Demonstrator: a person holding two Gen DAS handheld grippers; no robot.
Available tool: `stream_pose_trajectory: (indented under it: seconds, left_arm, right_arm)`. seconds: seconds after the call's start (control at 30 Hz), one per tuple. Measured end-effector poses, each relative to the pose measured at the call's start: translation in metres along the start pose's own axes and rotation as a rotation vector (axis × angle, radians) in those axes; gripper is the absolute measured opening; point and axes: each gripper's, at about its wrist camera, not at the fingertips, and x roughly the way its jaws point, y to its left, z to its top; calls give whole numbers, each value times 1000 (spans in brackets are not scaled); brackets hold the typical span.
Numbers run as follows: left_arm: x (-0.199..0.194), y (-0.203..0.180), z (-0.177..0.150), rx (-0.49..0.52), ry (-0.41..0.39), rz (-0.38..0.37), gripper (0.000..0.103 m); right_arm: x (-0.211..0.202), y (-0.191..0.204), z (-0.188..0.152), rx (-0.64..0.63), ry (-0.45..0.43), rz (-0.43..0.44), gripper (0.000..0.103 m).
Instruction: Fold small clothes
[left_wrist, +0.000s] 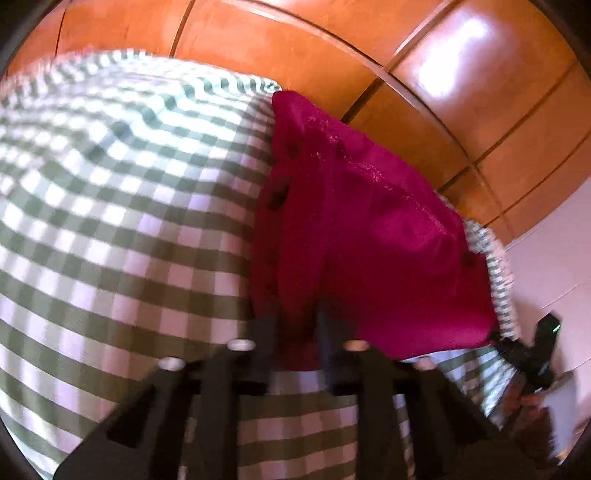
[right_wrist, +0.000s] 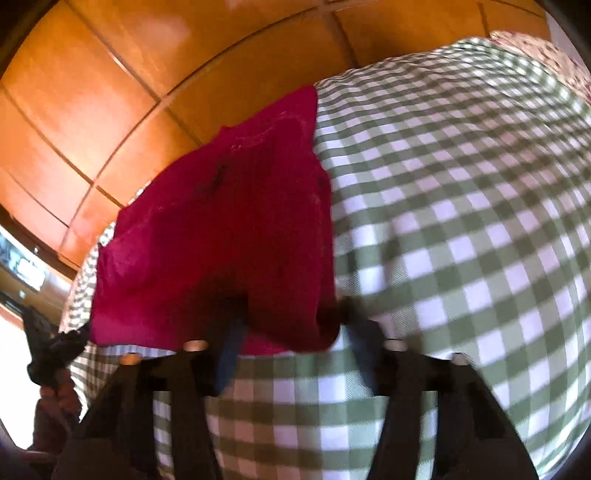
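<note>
A small magenta garment (left_wrist: 369, 229) lies on a green-and-white checked cloth (left_wrist: 110, 221). My left gripper (left_wrist: 295, 332) is at the garment's near edge, its fingers on either side of a fold of the fabric, seemingly shut on it. In the right wrist view the same garment (right_wrist: 221, 240) lies on the checked cloth (right_wrist: 461, 240). My right gripper (right_wrist: 291, 321) is at its near right corner with the cloth bunched between the fingers. The left gripper also shows at the left edge (right_wrist: 48, 347), the right one at the right edge (left_wrist: 535, 350).
Orange-brown wooden cabinet doors (left_wrist: 406, 74) stand behind the checked surface, also in the right wrist view (right_wrist: 110, 92). A floral fabric (right_wrist: 546, 55) lies at the far right. A pale wall or floor (left_wrist: 554, 251) shows beyond the cloth's edge.
</note>
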Motion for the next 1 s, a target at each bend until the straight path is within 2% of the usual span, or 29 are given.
stream_pose_trajectory:
  seconds: [0.07, 0.17, 0.3, 0.43, 0.5, 0.57, 0.6, 0.63, 0.7, 0.73, 0.87, 0.97, 1.0]
  left_arm:
    - [-9, 2, -4, -14, 2, -16, 7]
    - [-20, 10, -13, -42, 7, -49, 6]
    - [-34, 14, -35, -55, 32, -90, 6]
    - [-63, 10, -76, -33, 75, -136, 6]
    - [-69, 9, -89, -28, 96, -135, 7]
    - [-74, 9, -95, -26, 100, -123, 15]
    - [-76, 10, -92, -28, 87, -97, 22]
    - [-77, 12, -88, -30, 75, -90, 37]
    - [-78, 14, -75, -26, 34, -59, 42]
    - [-77, 17, -68, -18, 23, -46, 45]
    - [-66, 3, -40, 54, -23, -21, 52]
    - [-52, -10, -27, 107, -29, -8, 53]
    - [-44, -14, -22, 122, -27, -12, 53]
  right_arm:
    - [-7, 4, -4, -22, 5, 1, 24]
    - [-20, 4, -10, -55, 15, 9, 20]
    - [-39, 3, -29, -96, 53, 10, 19]
    - [-63, -4, -61, -133, 128, 1, 19]
    - [-70, -6, -73, -148, 162, 5, 19]
    - [-74, -7, -80, -154, 184, 8, 19]
    - [-74, -6, -78, -159, 177, 5, 23]
    - [-75, -5, -75, -163, 162, -2, 27]
    - [-76, -3, -64, -154, 117, -12, 57]
    - [-75, -2, -57, -153, 92, -24, 61]
    - [-60, 4, -29, -168, 15, -80, 61]
    - [-41, 9, -11, -180, -20, -114, 61]
    - [-37, 11, -7, -183, -26, -115, 56]
